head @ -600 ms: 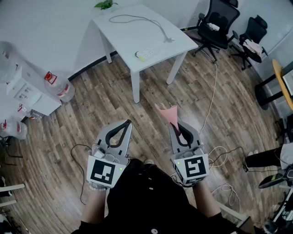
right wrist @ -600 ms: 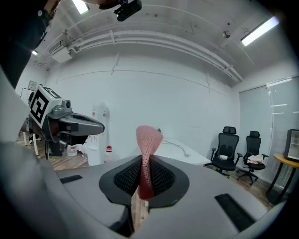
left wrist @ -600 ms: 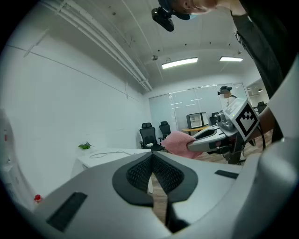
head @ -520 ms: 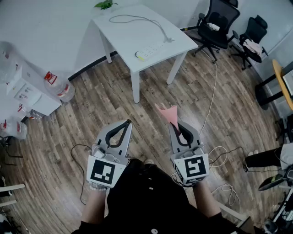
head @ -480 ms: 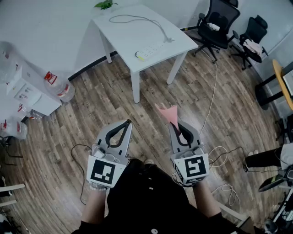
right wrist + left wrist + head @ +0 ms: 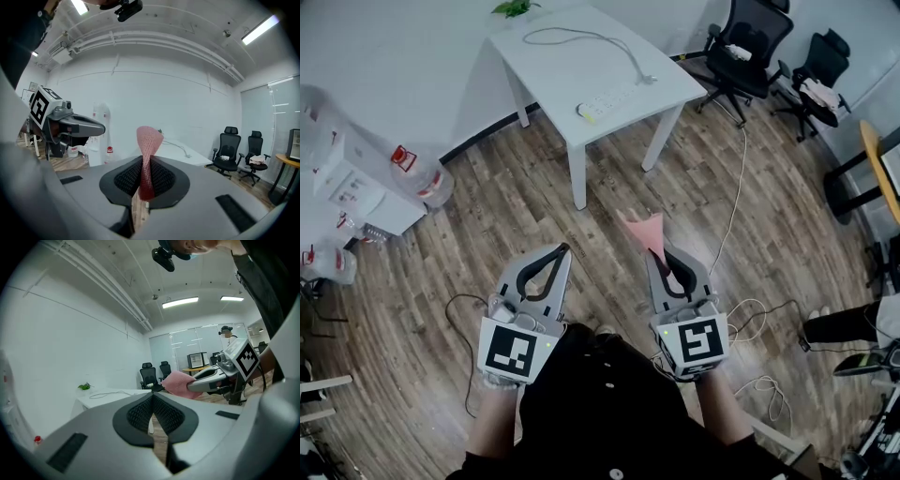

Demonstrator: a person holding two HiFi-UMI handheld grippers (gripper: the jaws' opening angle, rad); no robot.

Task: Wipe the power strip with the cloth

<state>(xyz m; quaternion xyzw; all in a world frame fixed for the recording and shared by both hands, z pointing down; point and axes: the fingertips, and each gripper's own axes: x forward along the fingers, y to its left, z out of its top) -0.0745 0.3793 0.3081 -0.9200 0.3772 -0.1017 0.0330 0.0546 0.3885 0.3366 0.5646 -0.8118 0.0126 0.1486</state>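
Observation:
A white power strip (image 6: 607,102) lies on the small white table (image 6: 581,56), its cord looping toward the far side. I stand some way back from the table, over the wood floor. My right gripper (image 6: 656,251) is shut on a pink cloth (image 6: 643,232), which sticks up past the fingertips; the right gripper view shows the cloth (image 6: 148,145) pinched between the pads. My left gripper (image 6: 562,249) is held level beside it, shut with nothing in it. In the left gripper view the pink cloth (image 6: 176,382) and right gripper show to the right.
Two black office chairs (image 6: 748,42) stand at the back right. Water bottles and white boxes (image 6: 356,178) sit by the left wall. A cable (image 6: 733,202) trails across the floor from the table to the right. A plant (image 6: 516,9) peeks out behind the table.

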